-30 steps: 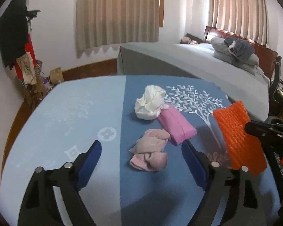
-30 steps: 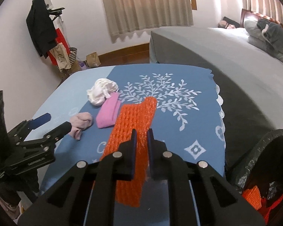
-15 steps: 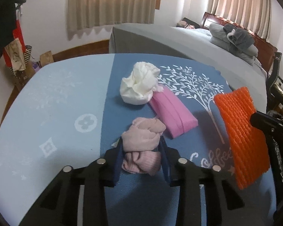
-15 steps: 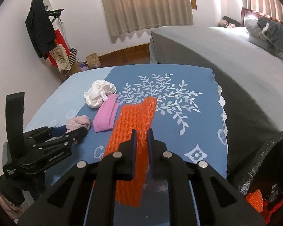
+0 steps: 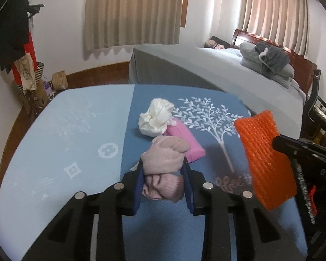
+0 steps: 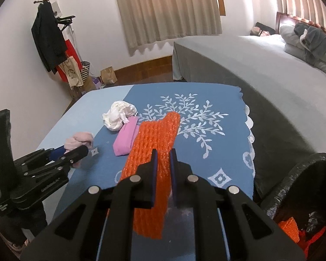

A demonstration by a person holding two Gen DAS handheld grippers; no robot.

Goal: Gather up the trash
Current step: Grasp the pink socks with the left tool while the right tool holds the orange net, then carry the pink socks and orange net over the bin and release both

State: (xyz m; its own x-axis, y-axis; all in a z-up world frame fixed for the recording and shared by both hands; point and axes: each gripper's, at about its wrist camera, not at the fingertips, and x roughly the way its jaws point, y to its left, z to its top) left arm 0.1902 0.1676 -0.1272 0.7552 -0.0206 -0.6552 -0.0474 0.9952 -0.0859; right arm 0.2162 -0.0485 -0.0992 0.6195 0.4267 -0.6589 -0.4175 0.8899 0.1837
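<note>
While the left gripper [image 5: 163, 180] is clamping the pink wad [image 5: 164, 165], its fingers [image 5: 139, 182], a second ago spread wide around it, are now standing narrow and pressing its sides. The wad, earlier lying flat on the surface [image 5: 76, 134], is now sitting pinched just in front of the pink pack [image 5: 184, 139]; it is probably ready for lifting. It is looking soft, crumpled and dusty pink, bulging above the fingers. The right gripper [image 6: 162, 165] is keeping its fingers nearly closed on the orange net [image 6: 154, 152], as before. A white wad [image 5: 155, 117] is lying beyond the pack. A black bag [image 6: 304, 195] is gaping at lower right.
</note>
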